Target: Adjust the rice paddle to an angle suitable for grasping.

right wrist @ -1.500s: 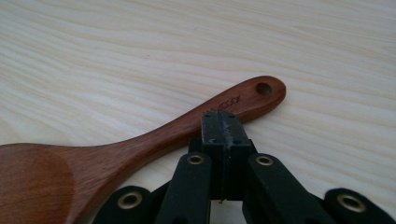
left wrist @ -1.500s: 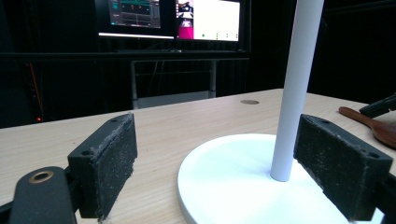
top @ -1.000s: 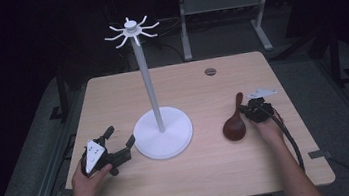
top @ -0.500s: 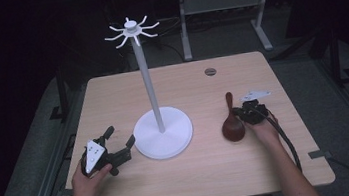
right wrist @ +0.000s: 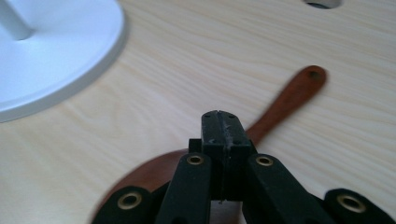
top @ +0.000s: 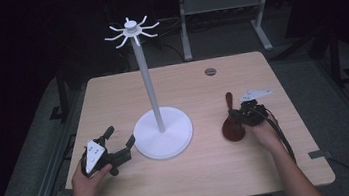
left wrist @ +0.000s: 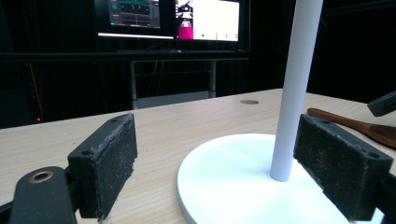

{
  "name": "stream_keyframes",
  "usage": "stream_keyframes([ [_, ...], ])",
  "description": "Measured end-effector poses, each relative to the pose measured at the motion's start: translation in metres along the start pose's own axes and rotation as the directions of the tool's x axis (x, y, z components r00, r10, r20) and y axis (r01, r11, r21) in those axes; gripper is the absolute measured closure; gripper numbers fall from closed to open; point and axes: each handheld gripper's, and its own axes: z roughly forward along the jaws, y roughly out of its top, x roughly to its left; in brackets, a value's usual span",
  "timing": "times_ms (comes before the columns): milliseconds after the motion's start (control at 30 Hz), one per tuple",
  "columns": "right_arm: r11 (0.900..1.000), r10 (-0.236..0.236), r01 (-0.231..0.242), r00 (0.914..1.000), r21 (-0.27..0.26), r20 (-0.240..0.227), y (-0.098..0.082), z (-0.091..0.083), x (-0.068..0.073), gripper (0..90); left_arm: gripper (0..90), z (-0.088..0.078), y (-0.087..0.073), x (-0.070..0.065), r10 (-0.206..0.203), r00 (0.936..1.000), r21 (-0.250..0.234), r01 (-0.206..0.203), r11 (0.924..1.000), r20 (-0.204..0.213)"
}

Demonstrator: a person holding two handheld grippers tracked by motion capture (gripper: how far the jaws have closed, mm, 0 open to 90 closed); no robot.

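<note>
We see our right gripper [top: 241, 115] with its fingers clenched on the dark red-brown wooden spoon [top: 231, 122], which sits over the light wooden bench [top: 212, 174] right of the white round-based hook stand [top: 162, 132]. Our left gripper [top: 119, 144] rests with fingers released beside the stand's base.

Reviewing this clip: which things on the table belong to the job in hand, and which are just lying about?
In the job:
- dark red-brown wooden spoon, gripped by the shut right gripper
- tall white hook stand with round base
- open left gripper, beside the base

Lying about:
- grey round grommet set in the wooden table
</note>
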Motion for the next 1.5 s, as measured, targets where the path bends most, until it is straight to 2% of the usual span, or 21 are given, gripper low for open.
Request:
stream_keyframes([
  [33,1.000,-0.018,0.019,0.9997,0.019,-0.015,0.002,0.002,0.008,89.9,12.9,0.000,0.000,0.000,0.000,1.0000,0.000,0.000,1.0000,0.000],
  [167,0.999,-0.027,0.029,0.9991,0.041,-0.032,0.004,0.007,0.019,89.9,12.9,0.000,0.000,0.000,0.000,1.0000,0.000,0.000,1.0000,0.000],
  [300,0.996,-0.056,0.059,0.9973,0.065,-0.049,0.005,0.013,0.028,89.9,12.9,0.000,0.000,0.000,-0.001,1.0000,0.000,0.001,1.0000,0.000],
  [367,0.995,-0.047,0.052,0.9974,0.089,-0.055,0.004,0.017,0.033,89.9,12.9,0.000,0.000,0.000,0.000,1.0000,0.000,0.000,1.0000,0.001],
  [800,0.989,-0.058,0.065,0.9969,0.135,-0.053,0.001,0.022,0.035,89.9,12.9,0.000,0.000,0.000,-0.010,0.9999,-0.002,0.010,0.9999,0.001],
  [867,0.987,-0.064,0.070,0.9969,0.144,-0.045,0.000,0.022,0.034,89.9,12.9,0.000,0.000,-0.001,-0.012,0.9999,-0.004,0.012,0.9999,0.001],
  [1200,0.989,-0.029,0.031,0.9995,0.142,-0.014,-0.008,0.013,0.017,89.9,12.9,0.000,0.000,0.000,-0.002,1.0000,0.000,0.002,1.0000,0.001],
  [1500,0.990,0.030,-0.032,0.9994,0.138,0.016,-0.016,0.002,-0.004,90.0,12.9,0.000,0.000,0.000,0.000,1.0000,-0.001,0.000,1.0000,0.002],
])
